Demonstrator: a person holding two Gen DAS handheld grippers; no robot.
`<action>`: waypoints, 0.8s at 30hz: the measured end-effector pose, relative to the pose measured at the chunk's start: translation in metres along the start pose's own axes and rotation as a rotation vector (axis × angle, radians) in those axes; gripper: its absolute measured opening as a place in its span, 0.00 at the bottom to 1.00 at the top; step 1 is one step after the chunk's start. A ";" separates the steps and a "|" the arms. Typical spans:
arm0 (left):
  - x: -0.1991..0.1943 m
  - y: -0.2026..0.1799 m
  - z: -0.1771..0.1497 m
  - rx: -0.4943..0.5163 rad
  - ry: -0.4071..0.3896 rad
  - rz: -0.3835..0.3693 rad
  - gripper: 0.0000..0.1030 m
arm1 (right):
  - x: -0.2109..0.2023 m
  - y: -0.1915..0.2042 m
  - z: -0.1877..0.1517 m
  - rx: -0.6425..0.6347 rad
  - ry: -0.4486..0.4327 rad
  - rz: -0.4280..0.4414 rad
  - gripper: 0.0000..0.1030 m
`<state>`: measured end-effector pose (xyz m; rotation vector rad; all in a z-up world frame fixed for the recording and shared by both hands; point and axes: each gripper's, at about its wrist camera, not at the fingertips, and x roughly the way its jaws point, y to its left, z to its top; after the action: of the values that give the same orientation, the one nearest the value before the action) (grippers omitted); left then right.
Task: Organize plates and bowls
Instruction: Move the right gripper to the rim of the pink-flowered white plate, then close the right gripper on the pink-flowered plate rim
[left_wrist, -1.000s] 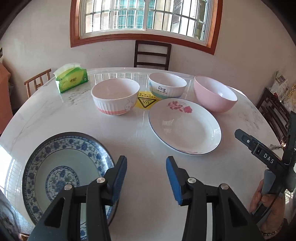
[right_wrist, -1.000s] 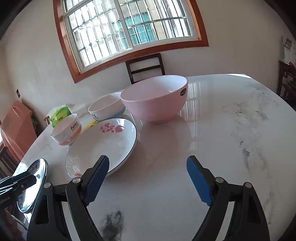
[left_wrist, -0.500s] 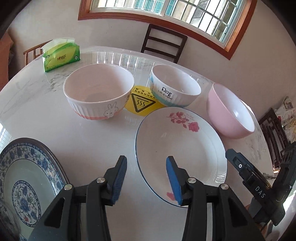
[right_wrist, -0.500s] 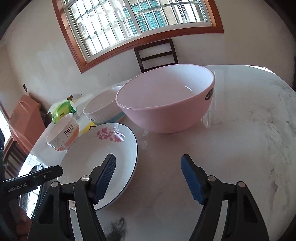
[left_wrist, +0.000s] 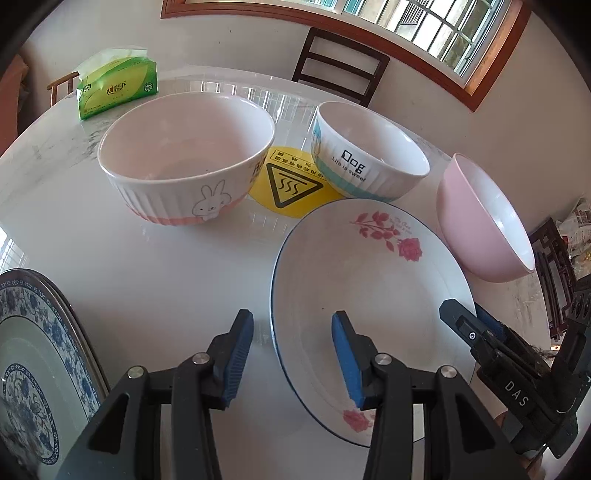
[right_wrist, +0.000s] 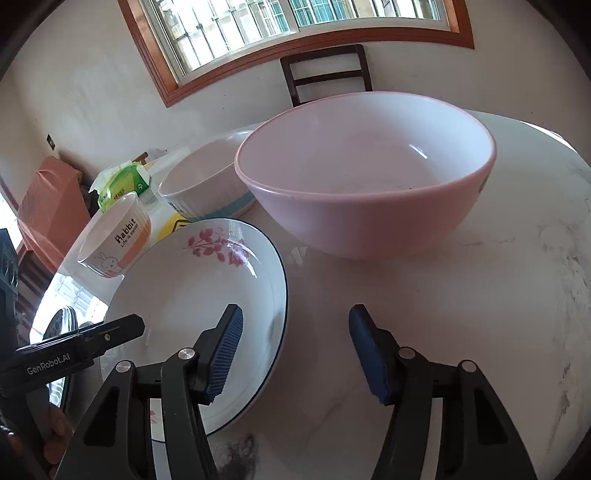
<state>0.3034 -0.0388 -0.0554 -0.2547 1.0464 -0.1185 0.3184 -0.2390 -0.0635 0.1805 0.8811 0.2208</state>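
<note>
Both claws have moved in on the rose plate (left_wrist: 369, 280) since a second ago. The left claw (left_wrist: 291, 354) is half open and empty, straddling the plate's near-left rim. The right claw (right_wrist: 295, 350) is closing, its jaws either side of the plate's right rim, no contact yet. The plate lies flat on the tabletop (left_wrist: 155, 266) beside the pink bowl (right_wrist: 369, 192). Likely a two-claw lift next; the blue plate (left_wrist: 33, 369) is left alone.

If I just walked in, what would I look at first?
Probably the big pink bowl at the table's right, and the rose plate beside it. The left gripper and right gripper each straddle an edge of that plate; the right one's jaws are closing. Behind sit a rabbit bowl and a Dog bowl.
</note>
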 end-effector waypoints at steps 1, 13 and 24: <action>0.000 -0.002 -0.001 0.008 -0.004 0.009 0.44 | 0.002 0.004 0.000 -0.024 0.008 0.006 0.29; -0.003 -0.010 -0.014 0.088 -0.055 0.053 0.27 | -0.009 0.007 -0.009 -0.054 -0.008 0.005 0.16; -0.021 -0.024 -0.028 0.115 -0.077 0.072 0.26 | -0.033 0.007 -0.030 0.012 -0.028 0.032 0.16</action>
<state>0.2688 -0.0620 -0.0445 -0.1165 0.9674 -0.1023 0.2738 -0.2392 -0.0565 0.2086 0.8521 0.2417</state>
